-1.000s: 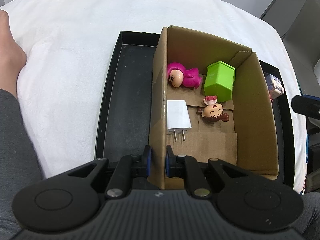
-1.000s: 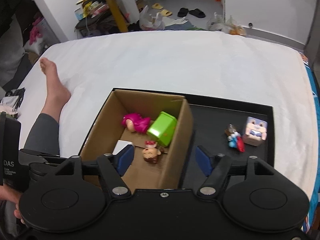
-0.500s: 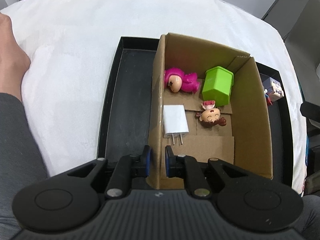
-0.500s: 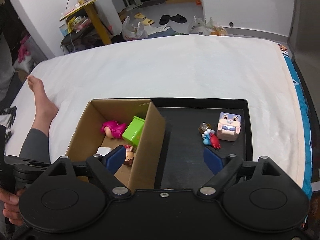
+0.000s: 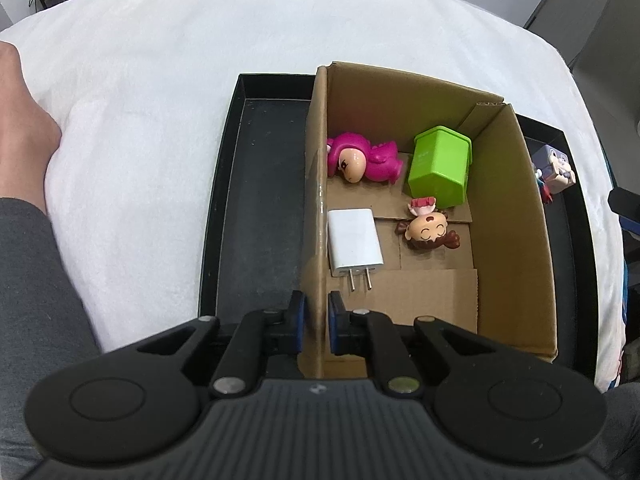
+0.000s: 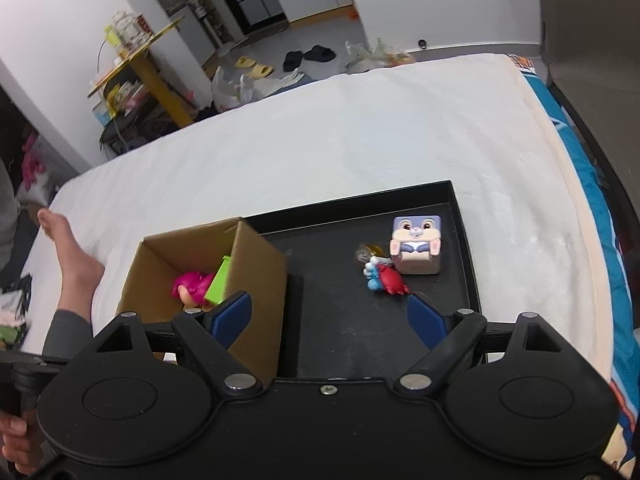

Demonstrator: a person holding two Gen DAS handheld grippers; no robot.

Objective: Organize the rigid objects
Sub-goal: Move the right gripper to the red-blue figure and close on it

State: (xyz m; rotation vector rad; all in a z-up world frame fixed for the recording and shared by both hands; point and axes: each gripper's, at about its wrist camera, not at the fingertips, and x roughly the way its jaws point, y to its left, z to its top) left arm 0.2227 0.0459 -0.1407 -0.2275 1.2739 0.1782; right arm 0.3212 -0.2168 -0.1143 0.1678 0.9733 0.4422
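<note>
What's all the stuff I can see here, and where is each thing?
cardboard box: 1, brown, on the tray's left part
tray: 1, black, on the white bed
doll: 1, pink, lying in the box
bin toy: 1, green, in the box
charger: 1, white, in the box
girl figure: 1, brown-haired, in the box
bunny cube: 1, lilac, on the tray
small figure: 1, red and blue, beside the cube
left tongs: shut on the box wall
right tongs: open, above the tray

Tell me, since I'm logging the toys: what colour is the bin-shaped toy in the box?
Bright green bin toy, clearest in the left wrist view.
</note>
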